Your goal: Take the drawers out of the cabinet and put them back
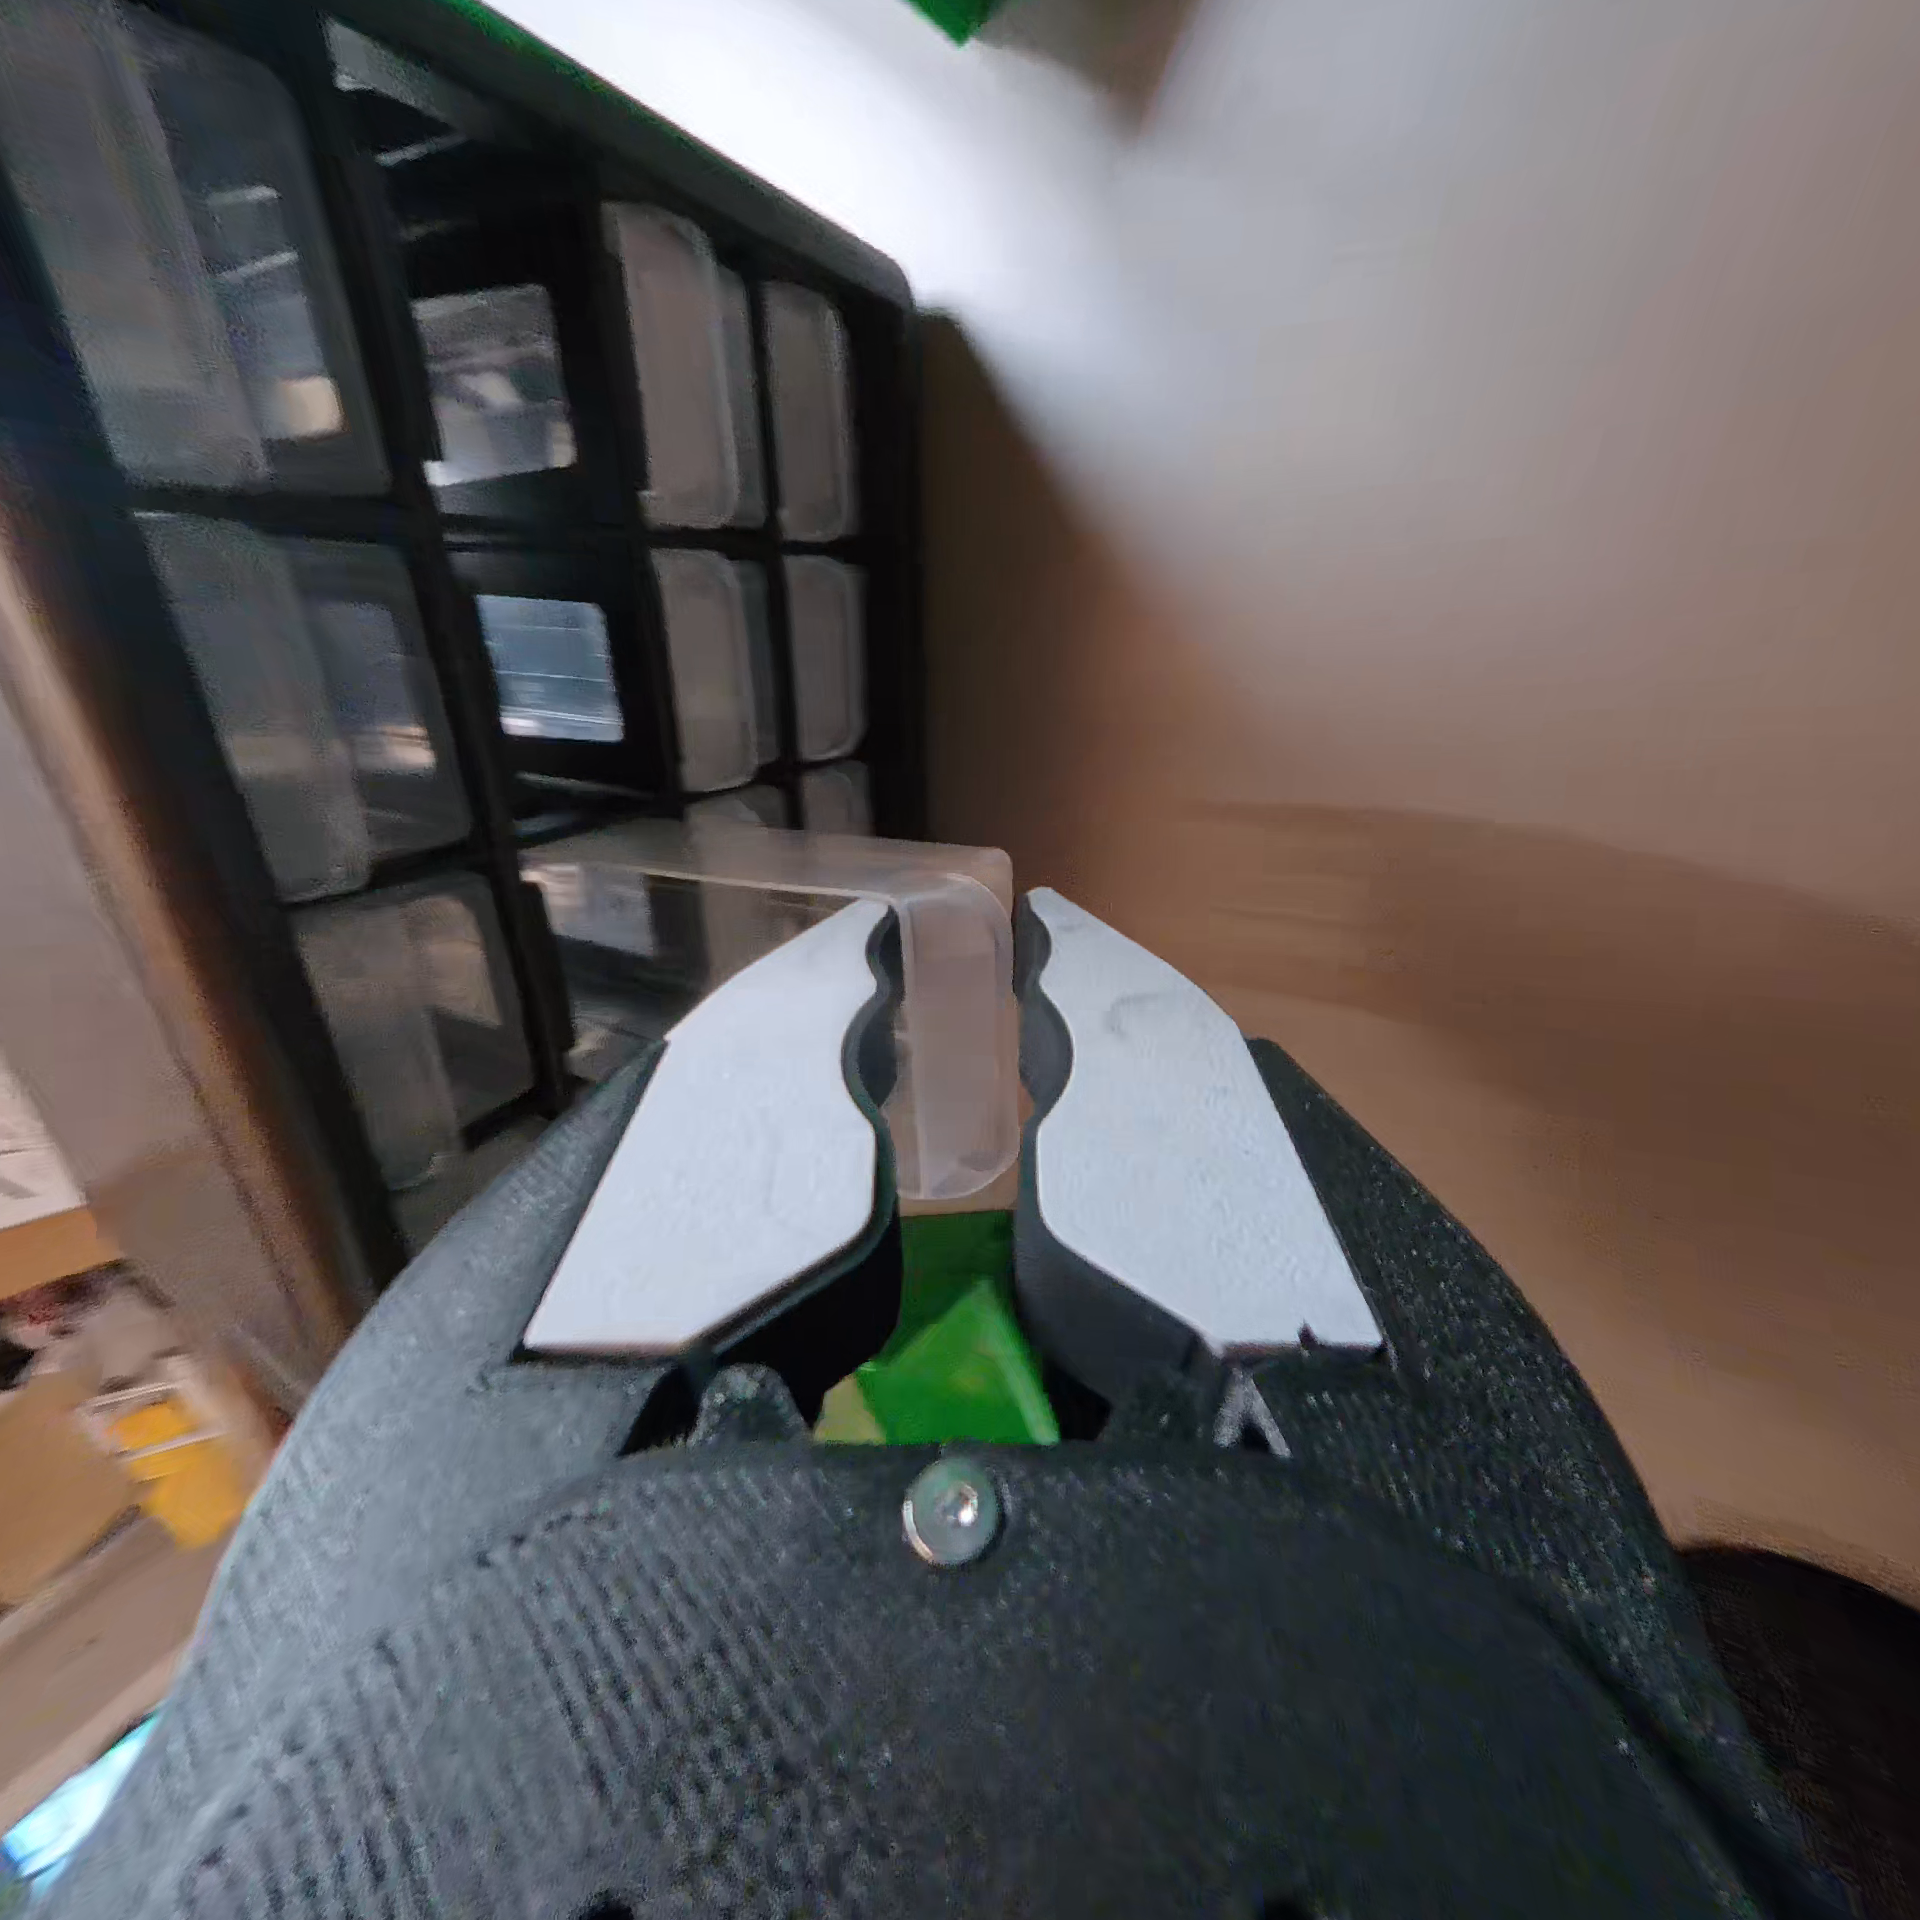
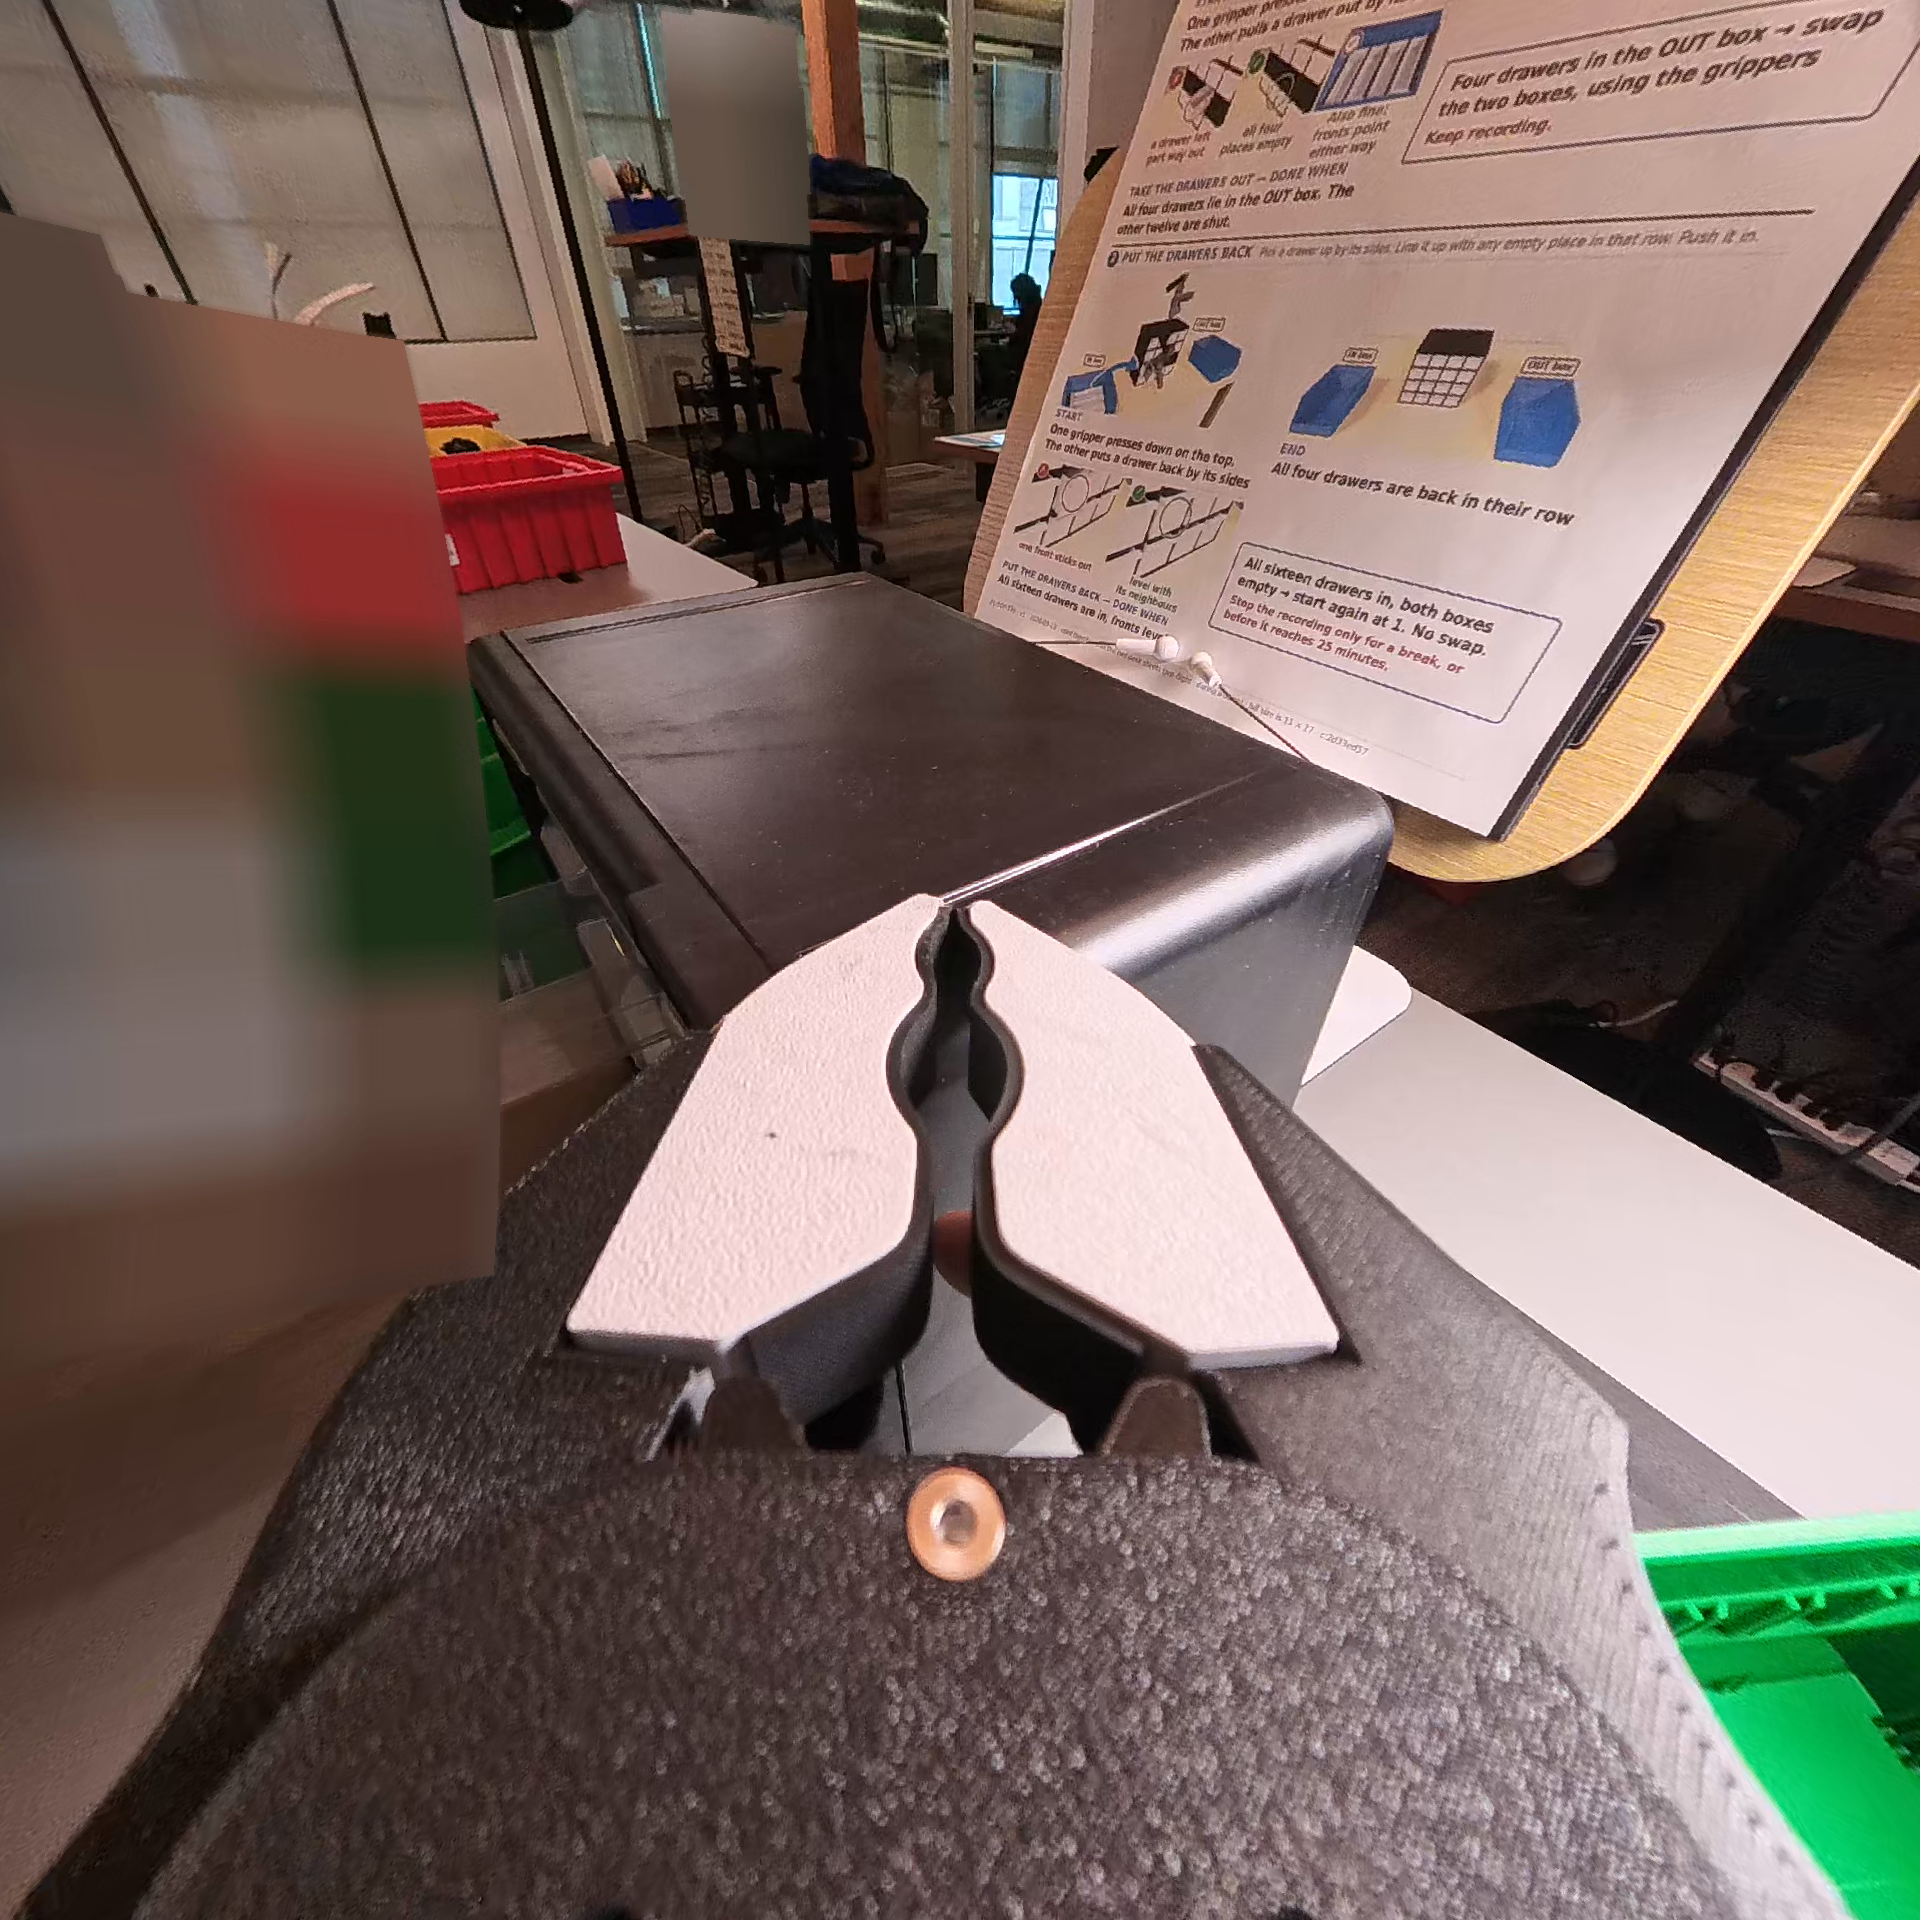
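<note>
The left gripper (image 1: 954, 914) was closed on a clear drawer (image 1: 790, 883), its grey fingers (image 1: 727, 1132) pinching the drawer's front handle tab; the drawer stuck part way out of the black cabinet (image 1: 468, 582) at the bottom row, its body reaching back toward its slot, though the blur of the left wrist view hid how far in it sat. Other clear drawers (image 1: 707, 374) sat in the cabinet's grid of slots; one slot in the top row looked open and dark. A beige wall (image 1: 1455, 520) rose to the right of the cabinet, and a bit of green plastic showed between the fingers below the tab.

The right gripper (image 2: 954, 909) was nearly shut with nothing between its fingers — only a narrow gap; its tips lay at the near edge of the cabinet's flat black top (image 2: 883, 707), apparently touching it. The cabinet stood on a pale worktop (image 2: 1558, 1226); a printed instruction board (image 2: 1403, 416) leaned behind it, a red bin (image 2: 530, 509) stood farther back at left, and a green bin (image 2: 1808, 1662) sat at the lower right corner.
</note>
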Tool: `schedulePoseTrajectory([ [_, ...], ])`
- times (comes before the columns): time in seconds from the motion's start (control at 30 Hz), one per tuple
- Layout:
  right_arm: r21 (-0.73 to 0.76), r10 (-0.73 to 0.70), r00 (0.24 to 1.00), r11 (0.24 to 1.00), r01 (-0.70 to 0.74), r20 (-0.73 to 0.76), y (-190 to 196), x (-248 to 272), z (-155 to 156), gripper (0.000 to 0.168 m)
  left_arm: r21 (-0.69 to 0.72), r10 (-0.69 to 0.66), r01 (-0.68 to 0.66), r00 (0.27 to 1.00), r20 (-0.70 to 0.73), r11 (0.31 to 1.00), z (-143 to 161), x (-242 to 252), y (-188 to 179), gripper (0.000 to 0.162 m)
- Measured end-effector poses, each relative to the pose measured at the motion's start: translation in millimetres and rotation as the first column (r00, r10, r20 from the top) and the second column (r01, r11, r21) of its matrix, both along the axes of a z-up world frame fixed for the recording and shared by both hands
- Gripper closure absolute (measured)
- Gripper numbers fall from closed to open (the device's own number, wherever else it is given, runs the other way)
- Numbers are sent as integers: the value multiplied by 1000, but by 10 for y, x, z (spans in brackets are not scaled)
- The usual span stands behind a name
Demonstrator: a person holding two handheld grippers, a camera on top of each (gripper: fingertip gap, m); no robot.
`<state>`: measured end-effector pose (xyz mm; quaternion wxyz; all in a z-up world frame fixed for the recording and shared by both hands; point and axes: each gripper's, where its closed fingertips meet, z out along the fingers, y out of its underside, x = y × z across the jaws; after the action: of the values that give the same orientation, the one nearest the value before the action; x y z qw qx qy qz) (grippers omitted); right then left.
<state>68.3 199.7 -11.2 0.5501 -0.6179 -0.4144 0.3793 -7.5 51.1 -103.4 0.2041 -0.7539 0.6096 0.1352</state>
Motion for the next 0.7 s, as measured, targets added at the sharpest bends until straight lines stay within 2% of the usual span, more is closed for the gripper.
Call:
schedulePoseTrajectory([
  [0.03,0,0,1000,1000,0,-1,1,0,1,168,55,-27,28,999,-17,998,-5,-43,67,142],
  [0.17,-5,6,1000,1000,-6,-8,-1,0,1,168,246,-57,67,997,-48,967,10,-218,382,142],
  [0.33,-8,11,1000,1000,-11,-15,0,0,1,168,426,-65,51,998,20,903,80,-317,683,136],
  [0.43,-10,14,1000,1000,-14,-19,-1,0,2,168,578,-99,70,995,18,813,143,-346,782,134],
  [0.5,-11,16,1000,1000,-16,-22,-1,1,2,168,679,-122,93,992,-5,728,185,-358,813,130],
  [0.7,-15,19,999,1000,-19,-29,0,-1,2,168,839,-185,126,982,-31,530,171,-343,788,143],
])
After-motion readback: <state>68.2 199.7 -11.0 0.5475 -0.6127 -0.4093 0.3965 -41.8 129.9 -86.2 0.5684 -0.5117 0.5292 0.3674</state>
